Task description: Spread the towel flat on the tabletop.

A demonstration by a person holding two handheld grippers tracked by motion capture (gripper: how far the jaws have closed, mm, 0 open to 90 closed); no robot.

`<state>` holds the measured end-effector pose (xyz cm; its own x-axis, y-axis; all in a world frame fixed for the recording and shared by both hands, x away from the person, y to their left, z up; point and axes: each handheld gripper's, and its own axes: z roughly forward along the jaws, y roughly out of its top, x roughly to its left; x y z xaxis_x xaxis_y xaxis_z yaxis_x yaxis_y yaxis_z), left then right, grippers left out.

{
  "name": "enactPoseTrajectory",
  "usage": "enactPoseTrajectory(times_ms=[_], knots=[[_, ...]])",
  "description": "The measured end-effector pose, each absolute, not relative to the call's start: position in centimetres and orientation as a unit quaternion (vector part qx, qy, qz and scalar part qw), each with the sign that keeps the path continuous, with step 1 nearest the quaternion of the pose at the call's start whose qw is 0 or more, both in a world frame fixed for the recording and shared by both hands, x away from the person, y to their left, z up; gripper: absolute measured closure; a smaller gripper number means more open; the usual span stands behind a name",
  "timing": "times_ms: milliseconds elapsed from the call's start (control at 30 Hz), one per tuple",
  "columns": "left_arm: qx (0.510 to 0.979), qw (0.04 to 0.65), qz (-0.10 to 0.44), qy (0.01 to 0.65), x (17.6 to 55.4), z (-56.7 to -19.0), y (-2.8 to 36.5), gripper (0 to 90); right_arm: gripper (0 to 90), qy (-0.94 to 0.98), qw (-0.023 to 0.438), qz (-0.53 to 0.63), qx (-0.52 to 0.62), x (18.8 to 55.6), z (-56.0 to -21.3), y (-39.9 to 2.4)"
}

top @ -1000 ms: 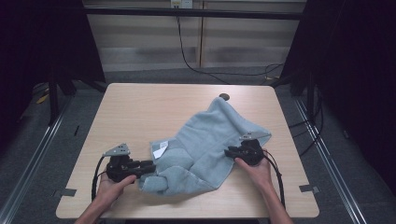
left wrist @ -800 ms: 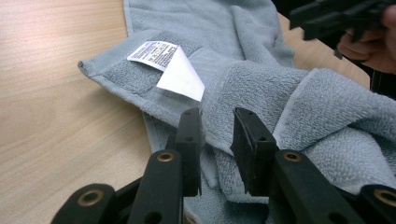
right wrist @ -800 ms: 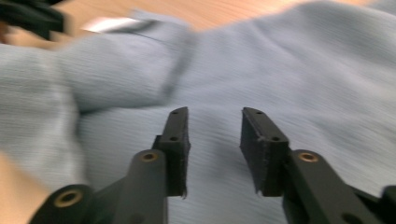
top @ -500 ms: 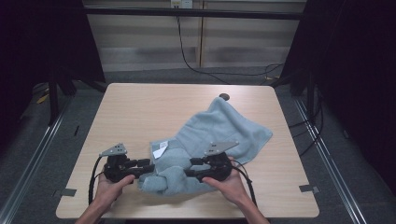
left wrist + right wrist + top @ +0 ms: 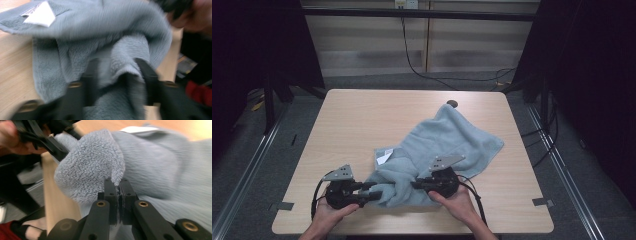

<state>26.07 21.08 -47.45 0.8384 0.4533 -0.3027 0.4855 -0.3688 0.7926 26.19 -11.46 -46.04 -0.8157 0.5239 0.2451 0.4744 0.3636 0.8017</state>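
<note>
A grey-blue towel [image 5: 452,142] lies crumpled across the right half of the table, with a white label [image 5: 385,156] at its left edge. My left gripper [image 5: 374,192] is at the towel's near left corner. In the left gripper view, my left gripper [image 5: 117,72] has a thick fold of towel [image 5: 125,50] bunched between its jaws, which have just been closing on it. My right gripper [image 5: 414,184] faces it from the right. In the right gripper view, my right gripper [image 5: 119,182] has just closed and pinches a thin edge of the towel [image 5: 92,160].
The wooden table [image 5: 362,120] is bare on its left and far parts. A small dark round thing [image 5: 452,103] sits at the far edge. Both hands are close to the near edge. Metal rails run along the floor on both sides.
My right gripper has moved left from the towel's right side to its near fold, close to the left gripper, and has shut on the edge. The left gripper has barely shifted.
</note>
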Motion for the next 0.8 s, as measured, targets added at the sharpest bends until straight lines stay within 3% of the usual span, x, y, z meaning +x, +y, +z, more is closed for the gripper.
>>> enactPoseTrajectory(times_ms=[67, 100, 267, 500, 567, 633, 700, 800], knots=[[0.820, 0.491, -0.019, 0.294, 26.3, -47.4, 21.4, 78.6, 87.1, 0.819, 0.045, 0.477, 0.317, 25.7, -45.3, -13.3], [0.818, 0.491, -0.016, 0.298, 26.4, -47.3, 21.6, 79.8, 87.1, 0.818, 0.054, 0.474, 0.321, 25.5, -45.1, -13.8], [0.814, 0.490, -0.013, 0.312, 26.7, -47.4, 22.6, 81.6, 87.1, 0.809, 0.089, 0.460, 0.355, 23.5, -44.6, -17.9], [0.829, 0.462, -0.018, 0.315, 26.6, -47.7, 22.3, 80.7, 86.8, 0.802, 0.096, 0.411, 0.423, 19.9, -46.9, -23.3], [0.827, 0.461, -0.014, 0.320, 26.5, -47.6, 22.4, 77.2, 84.0, 0.798, 0.093, 0.408, 0.433, 19.1, -47.2, -24.3], [0.820, 0.473, -0.018, 0.322, 26.4, -47.5, 22.6, 72.0, 72.8, 0.795, 0.091, 0.406, 0.442, 18.5, -47.3, -24.8], [0.810, 0.489, -0.017, 0.323, 26.6, -47.3, 22.9, 63.3, 67.9, 0.793, 0.092, 0.412, 0.439, 18.5, -47.0, -25.1], [0.786, 0.525, -0.020, 0.326, 27.1, -46.4, 23.2, 57.1, 64.6, 0.786, 0.104, 0.426, 0.436, 19.4, -46.0, -24.9]])
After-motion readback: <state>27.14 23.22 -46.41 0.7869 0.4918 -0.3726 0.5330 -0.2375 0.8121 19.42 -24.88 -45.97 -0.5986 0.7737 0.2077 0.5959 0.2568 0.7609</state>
